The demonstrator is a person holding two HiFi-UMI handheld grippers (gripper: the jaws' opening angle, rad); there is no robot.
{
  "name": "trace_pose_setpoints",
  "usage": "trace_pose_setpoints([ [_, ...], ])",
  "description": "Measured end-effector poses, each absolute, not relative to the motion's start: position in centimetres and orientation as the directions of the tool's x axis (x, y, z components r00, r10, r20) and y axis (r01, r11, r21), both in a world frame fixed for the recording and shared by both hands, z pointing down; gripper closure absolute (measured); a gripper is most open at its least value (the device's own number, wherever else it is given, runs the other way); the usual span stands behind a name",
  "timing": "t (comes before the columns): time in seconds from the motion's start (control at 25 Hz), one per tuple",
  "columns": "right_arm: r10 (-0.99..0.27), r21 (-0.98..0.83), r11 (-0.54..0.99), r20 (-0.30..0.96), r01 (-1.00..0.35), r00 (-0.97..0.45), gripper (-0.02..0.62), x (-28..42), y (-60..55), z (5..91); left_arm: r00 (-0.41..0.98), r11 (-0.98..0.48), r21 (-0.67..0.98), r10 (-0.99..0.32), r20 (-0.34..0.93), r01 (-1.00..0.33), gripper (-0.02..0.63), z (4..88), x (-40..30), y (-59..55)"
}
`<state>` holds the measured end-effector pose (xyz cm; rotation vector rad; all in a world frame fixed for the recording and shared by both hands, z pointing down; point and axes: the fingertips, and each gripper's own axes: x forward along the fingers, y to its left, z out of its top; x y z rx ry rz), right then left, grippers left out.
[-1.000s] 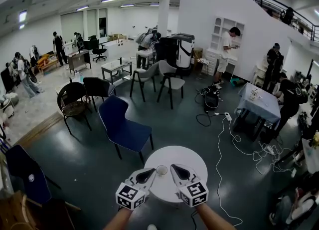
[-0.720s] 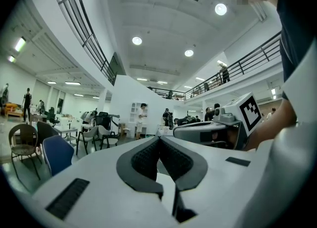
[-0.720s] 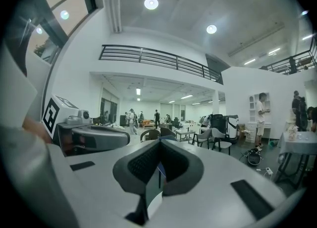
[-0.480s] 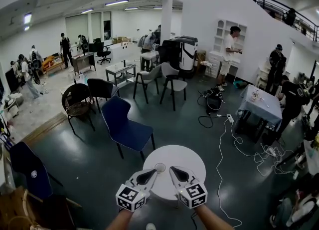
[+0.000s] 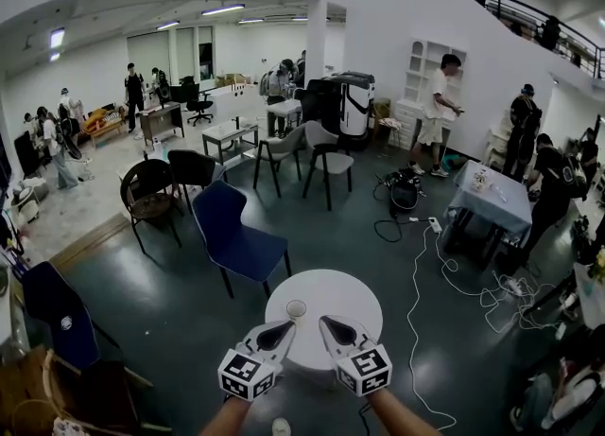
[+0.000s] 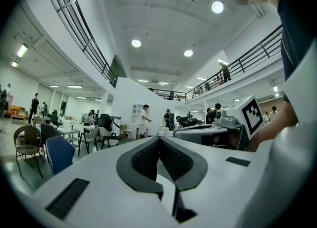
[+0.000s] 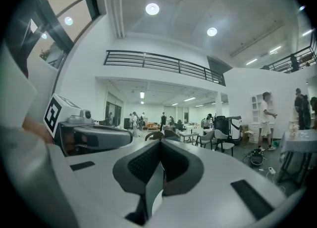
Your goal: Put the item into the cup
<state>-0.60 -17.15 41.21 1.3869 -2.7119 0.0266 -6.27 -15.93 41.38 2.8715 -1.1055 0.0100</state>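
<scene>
Grippers both closed, nothing betw. pads: left gripper (image 5: 285,327) and right gripper (image 5: 325,322) held level, side by side. In head view their tips overlap near side of round white table (image 5: 345,292). Gripper views agree: pads meet, no obj clamped in either.

Cup (image 5: 296,308) upright on table, left of centre, just beyond left gripper tip and apart from it.

Item: can't find it. Table top shows only the cup. Cup too small in view to tell if anything sits inside.

Handling (judgement): cup looks small, thin-walled, prob. light, so likely to tip or slide at a nudge. Come in from above, no side contact w/ rim. If steadying needed, pinch wall low, gently. Item's props unknown till located; jaws must open before any pick.
</scene>
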Motion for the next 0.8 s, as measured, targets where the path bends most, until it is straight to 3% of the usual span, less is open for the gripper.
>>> trace_pose_setpoints([
  [0.8,-0.796,0.011,0.604,0.056,-0.797,-0.603,0.586,2.7,-4.9,41.8,0.736,-0.735,0.026,-0.676,0.049,-0.677,0.589,41.7,-3.5,-2.8],
])
